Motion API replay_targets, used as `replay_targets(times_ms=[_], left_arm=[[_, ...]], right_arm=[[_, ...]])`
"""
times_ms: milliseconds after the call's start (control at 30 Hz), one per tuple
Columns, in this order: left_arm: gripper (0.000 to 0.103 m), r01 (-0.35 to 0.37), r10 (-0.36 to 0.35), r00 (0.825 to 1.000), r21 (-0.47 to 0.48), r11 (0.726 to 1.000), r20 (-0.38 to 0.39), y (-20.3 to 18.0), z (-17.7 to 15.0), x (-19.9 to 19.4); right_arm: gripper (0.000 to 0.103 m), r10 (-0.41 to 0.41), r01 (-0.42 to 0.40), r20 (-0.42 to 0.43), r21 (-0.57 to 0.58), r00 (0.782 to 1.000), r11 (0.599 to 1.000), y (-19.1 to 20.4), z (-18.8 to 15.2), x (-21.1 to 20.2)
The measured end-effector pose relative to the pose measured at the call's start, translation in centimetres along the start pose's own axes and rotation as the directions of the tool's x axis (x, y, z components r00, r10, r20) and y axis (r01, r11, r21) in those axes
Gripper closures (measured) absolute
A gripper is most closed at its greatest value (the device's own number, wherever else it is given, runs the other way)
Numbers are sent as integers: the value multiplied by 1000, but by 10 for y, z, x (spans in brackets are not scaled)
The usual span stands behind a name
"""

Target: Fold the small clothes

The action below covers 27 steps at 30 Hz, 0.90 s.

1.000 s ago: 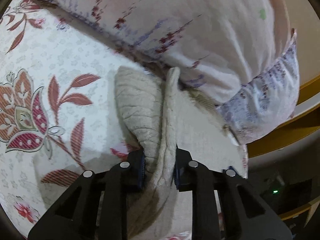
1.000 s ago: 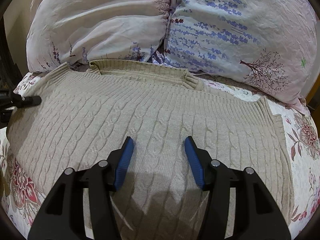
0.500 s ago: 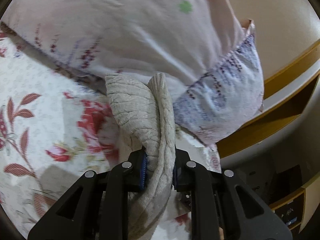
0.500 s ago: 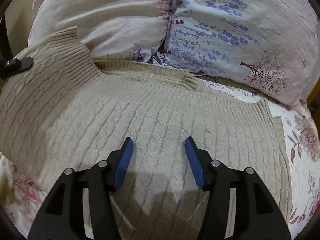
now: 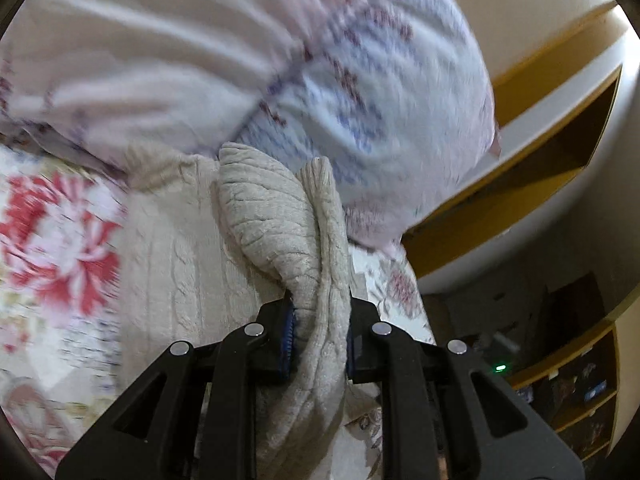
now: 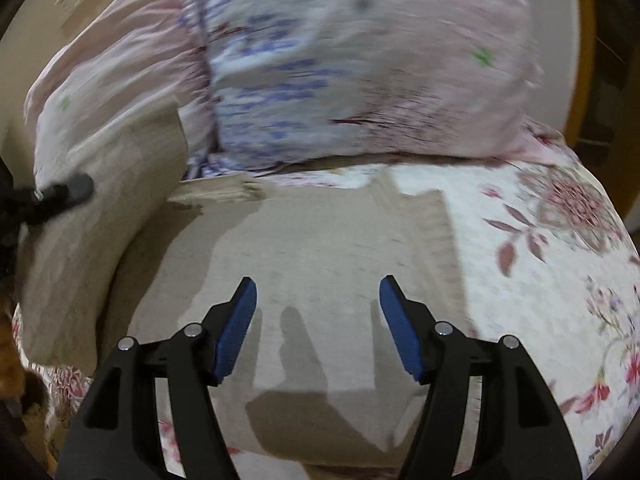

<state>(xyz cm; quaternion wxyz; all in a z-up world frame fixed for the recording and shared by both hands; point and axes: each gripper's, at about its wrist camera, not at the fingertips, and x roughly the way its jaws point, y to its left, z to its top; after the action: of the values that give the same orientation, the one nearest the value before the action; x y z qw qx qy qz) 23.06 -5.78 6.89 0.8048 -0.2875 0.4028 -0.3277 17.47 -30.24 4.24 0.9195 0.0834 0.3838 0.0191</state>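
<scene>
A beige cable-knit sweater lies on the flowered bedspread. My left gripper is shut on a bunched edge of the sweater and holds it up over the rest of the garment. In the right wrist view that lifted flap stands at the left, with the left gripper's tip pinching it. My right gripper hovers above the sweater's middle; its jaws are opening and nothing is between the blue pads.
Two flowered pillows lean at the head of the bed behind the sweater. A yellow-edged bed frame and dark shelves lie off the bed's right side in the left wrist view.
The left gripper has carried the sweater's edge up and across over the garment. The right gripper has swung right, toward the sweater's right side, and its jaws stand wider.
</scene>
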Motion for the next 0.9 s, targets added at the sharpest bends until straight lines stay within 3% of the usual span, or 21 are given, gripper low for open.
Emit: replay_targets(times_ms=[167, 367, 433, 467, 500, 567, 633, 700, 767, 900], left_arm=[[85, -34, 37, 996, 30, 999, -85, -14, -21, 49], [83, -102, 117, 987, 130, 986, -112, -34, -34, 74], [74, -42, 57, 990, 114, 993, -129, -37, -34, 72], [66, 4, 11, 990, 105, 994, -141, -39, -32, 69], [52, 33, -18, 988, 99, 994, -151, -40, -30, 68], [39, 95, -80, 984, 95, 991, -157, -41, -30, 52], [33, 97, -82, 990, 121, 988, -117, -41, -28, 30], [25, 29, -25, 999, 124, 992, -36, -32, -21, 10], [25, -91, 90, 996, 88, 992, 19, -13, -13, -6], [25, -204, 204, 979, -20, 979, -2, 27, -8, -12]], right_arm=[[39, -21, 20, 15, 82, 1000, 996, -32, -6, -10], [39, 7, -12, 35, 145, 999, 989, -50, -6, -17], [39, 37, -44, 41, 166, 998, 985, -52, -4, -19], [39, 53, -60, 42, 173, 998, 983, -53, -2, -19], [39, 72, -79, 45, 180, 996, 980, -52, -1, -20], [39, 124, -130, 47, 198, 991, 972, -52, 2, -22], [39, 191, -196, 41, 222, 981, 955, -53, 4, -24], [39, 261, -260, 27, 250, 965, 933, -52, 6, -23], [39, 351, -337, 1, 288, 936, 896, -52, 7, -15], [39, 474, -427, -52, 354, 879, 832, -47, 7, 5]])
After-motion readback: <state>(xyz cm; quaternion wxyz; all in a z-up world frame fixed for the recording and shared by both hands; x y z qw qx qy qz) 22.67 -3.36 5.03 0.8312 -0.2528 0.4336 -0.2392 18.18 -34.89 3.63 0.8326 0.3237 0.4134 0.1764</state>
